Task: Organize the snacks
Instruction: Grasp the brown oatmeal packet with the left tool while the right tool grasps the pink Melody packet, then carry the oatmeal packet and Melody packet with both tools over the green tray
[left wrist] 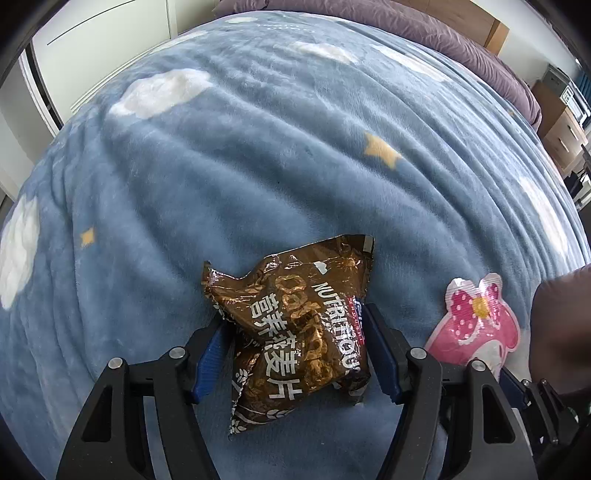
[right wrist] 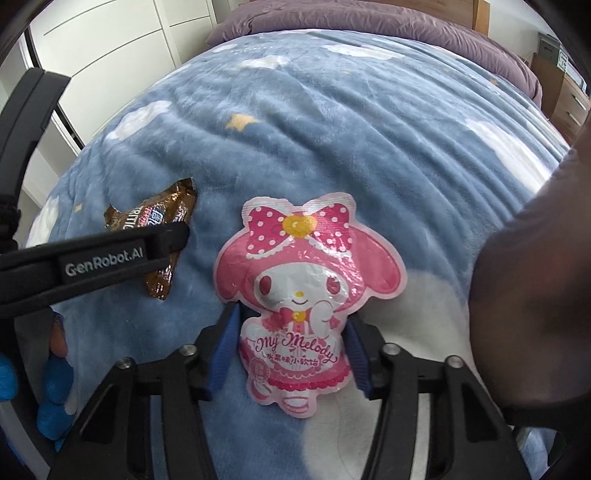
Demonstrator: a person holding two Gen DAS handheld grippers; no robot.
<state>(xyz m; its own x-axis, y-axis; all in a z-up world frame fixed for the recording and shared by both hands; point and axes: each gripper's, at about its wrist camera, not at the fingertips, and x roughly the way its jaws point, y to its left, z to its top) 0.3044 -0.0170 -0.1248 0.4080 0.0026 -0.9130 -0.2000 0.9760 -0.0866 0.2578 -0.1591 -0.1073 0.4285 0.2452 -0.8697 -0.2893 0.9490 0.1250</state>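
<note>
Lying on the blue blanket (left wrist: pixel 258 166) in the left wrist view, one brown oatmeal packet (left wrist: pixel 295 325) sits at 6 o'clock, clenched between the left gripper's (left wrist: pixel 295 350) blue pads, with one pink packet (left wrist: pixel 476 321) at 4 o'clock.

Right wrist view: the right gripper (right wrist: pixel 291 354) pinches the pink packet's lower half at 6 o'clock; the left gripper's black finger partly hides the oatmeal packet at 9 o'clock. A dark blurred shape (right wrist: pixel 535 266) blocks 3 o'clock.

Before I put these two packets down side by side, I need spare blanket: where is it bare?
Bare fleece runs beyond the crinkled brown foil oat packet toward the purple duvet, and left of it. It is crowded low right: the pink character-shaped candy pouch sits beside the brown one, both tools there.
</note>
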